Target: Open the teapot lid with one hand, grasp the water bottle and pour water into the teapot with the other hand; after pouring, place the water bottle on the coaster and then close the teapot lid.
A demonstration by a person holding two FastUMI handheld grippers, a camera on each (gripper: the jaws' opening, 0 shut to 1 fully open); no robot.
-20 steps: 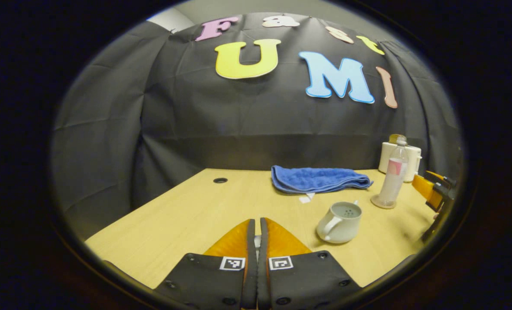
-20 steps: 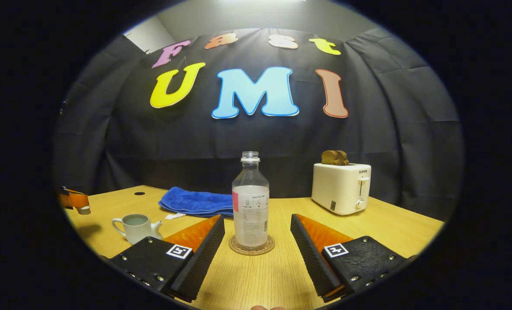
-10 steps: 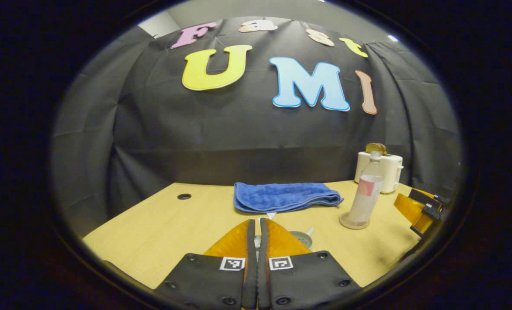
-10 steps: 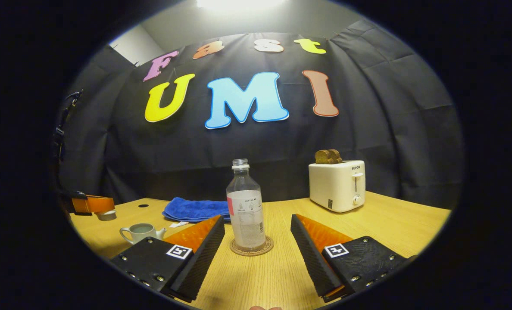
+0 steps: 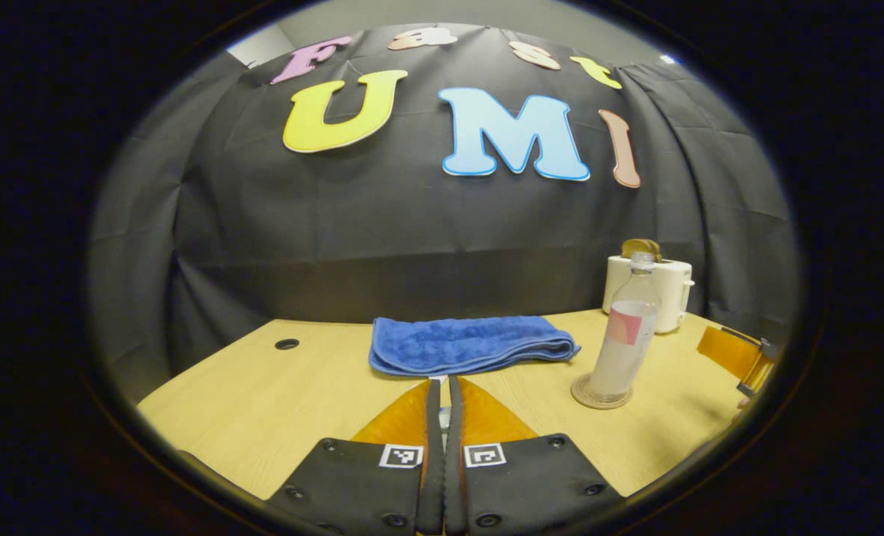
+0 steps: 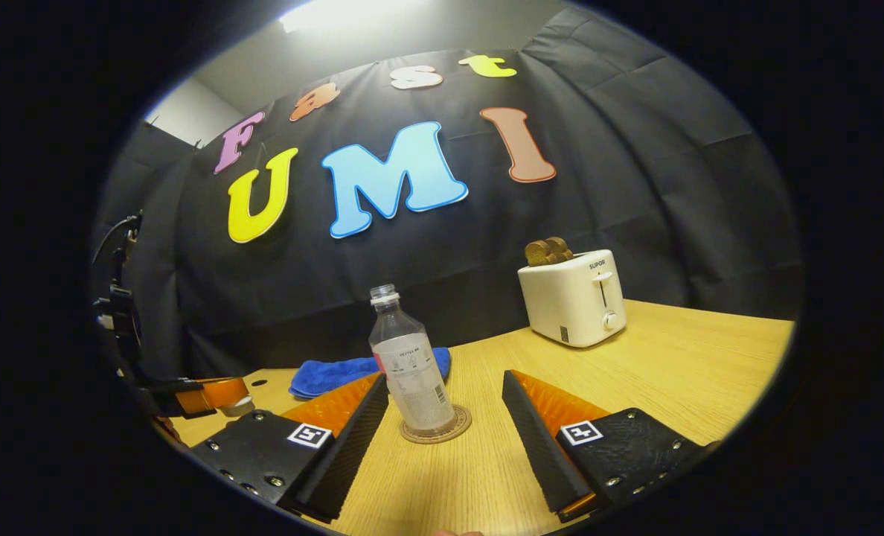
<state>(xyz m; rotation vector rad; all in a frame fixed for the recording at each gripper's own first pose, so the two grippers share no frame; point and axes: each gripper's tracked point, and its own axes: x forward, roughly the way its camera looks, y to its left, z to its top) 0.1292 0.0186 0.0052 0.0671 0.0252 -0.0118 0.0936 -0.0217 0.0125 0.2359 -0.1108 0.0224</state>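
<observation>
Left gripper [image 5: 443, 391]: fingers pressed together on the teapot lid [image 6: 239, 406], a small pale disc held above the table [image 6: 673, 365].
Right gripper [image 6: 446, 406]: fingers spread wide, nothing between them.
Bottle [image 6: 410, 372]: upright on the coaster [image 6: 436, 429], just ahead of the right gripper.
Blue towel [image 5: 468, 344]: folded, behind the bottle.
Toaster [image 6: 572, 298]: back right, bread in its slots.
Teapot: cannot tell where.
</observation>
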